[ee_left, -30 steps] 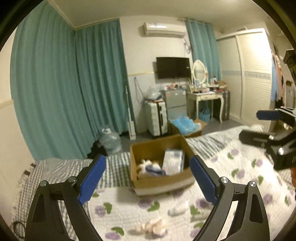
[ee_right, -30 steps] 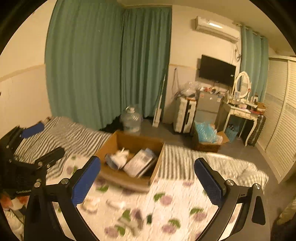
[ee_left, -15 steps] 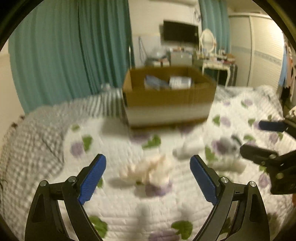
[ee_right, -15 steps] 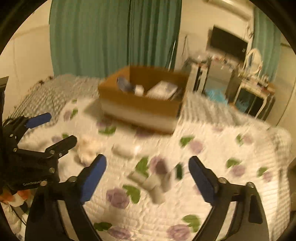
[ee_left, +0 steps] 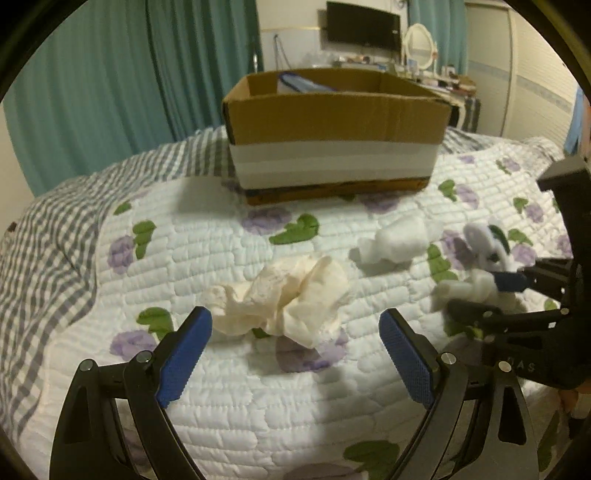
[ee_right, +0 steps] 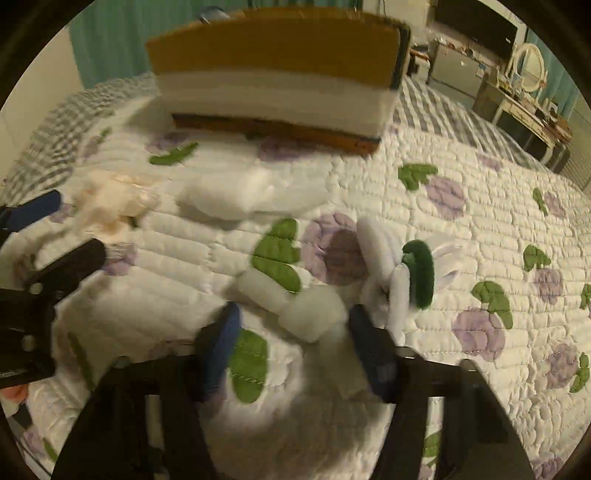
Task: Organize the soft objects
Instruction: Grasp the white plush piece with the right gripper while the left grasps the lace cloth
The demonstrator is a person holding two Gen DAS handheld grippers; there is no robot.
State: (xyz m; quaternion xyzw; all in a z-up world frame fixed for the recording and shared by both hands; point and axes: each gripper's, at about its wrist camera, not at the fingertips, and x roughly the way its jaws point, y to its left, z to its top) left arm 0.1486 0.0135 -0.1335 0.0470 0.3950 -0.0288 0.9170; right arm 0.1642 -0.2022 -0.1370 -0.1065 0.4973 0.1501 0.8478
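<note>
A crumpled cream cloth [ee_left: 291, 295] lies on the floral quilt just ahead of my open left gripper [ee_left: 295, 328], between its blue pads. A white rolled sock [ee_left: 399, 240] lies further right. A white plush toy with a green patch [ee_right: 402, 280] lies on the quilt; my right gripper [ee_right: 295, 332] is open around its white limb [ee_right: 310, 314], the pads apart from it. The right gripper also shows in the left wrist view [ee_left: 491, 291]. The cardboard box [ee_left: 332, 125] stands behind them.
The bed's grey checked sheet [ee_left: 48, 236] runs along the left. Teal curtains [ee_left: 110, 74] hang behind. A dressing table with a mirror [ee_right: 524, 92] and a TV [ee_left: 364, 26] stand at the far wall.
Both grippers have dropped low over the quilt and moved forward. The left now frames the cream cloth; the right has narrowed around the plush toy's limb.
</note>
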